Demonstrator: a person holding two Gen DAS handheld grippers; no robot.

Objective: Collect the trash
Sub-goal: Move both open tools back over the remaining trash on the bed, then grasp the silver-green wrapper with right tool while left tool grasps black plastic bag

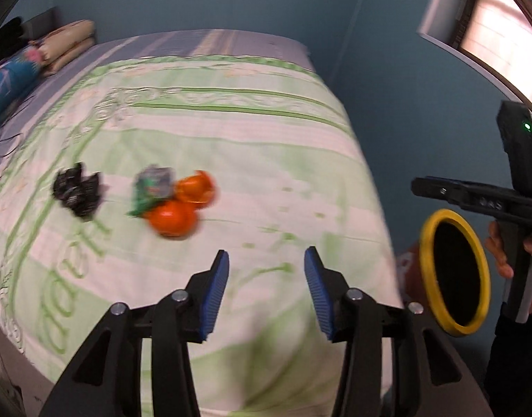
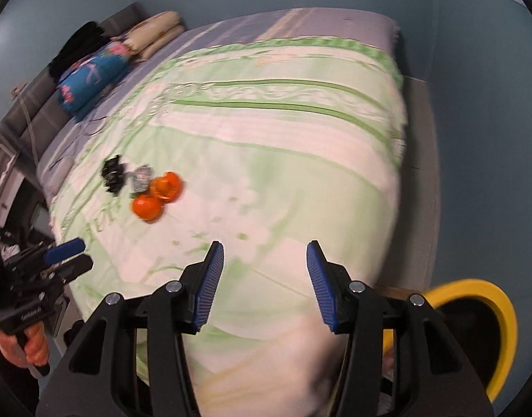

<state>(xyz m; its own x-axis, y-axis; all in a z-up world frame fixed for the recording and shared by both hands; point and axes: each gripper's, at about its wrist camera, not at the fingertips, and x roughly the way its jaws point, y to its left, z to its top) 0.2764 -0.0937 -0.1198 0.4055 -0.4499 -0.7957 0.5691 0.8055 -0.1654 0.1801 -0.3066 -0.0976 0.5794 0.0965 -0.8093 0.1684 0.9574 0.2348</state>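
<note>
Trash lies together on the green and white bedspread [image 1: 231, 132]: a crumpled black wrapper [image 1: 77, 193], a crumpled grey-green wrapper [image 1: 153, 189], an orange peel cup [image 1: 196, 191] and a whole orange piece [image 1: 174, 220]. The same pile shows in the right wrist view: black wrapper [image 2: 113, 173], grey wrapper [image 2: 140, 180], peel [image 2: 167, 186], orange [image 2: 147, 207]. My left gripper [image 1: 266, 292] is open and empty above the bed's near part. My right gripper [image 2: 265, 285] is open and empty above the bed's near corner. A yellow-rimmed bin [image 1: 453, 272] stands beside the bed.
The yellow-rimmed bin also shows in the right wrist view [image 2: 488, 333], low right. Pillows and folded bedding [image 2: 102, 66] lie at the head of the bed. Blue walls surround the bed; a window [image 1: 502, 31] is at the upper right. The other gripper [image 1: 474, 198] appears at the right.
</note>
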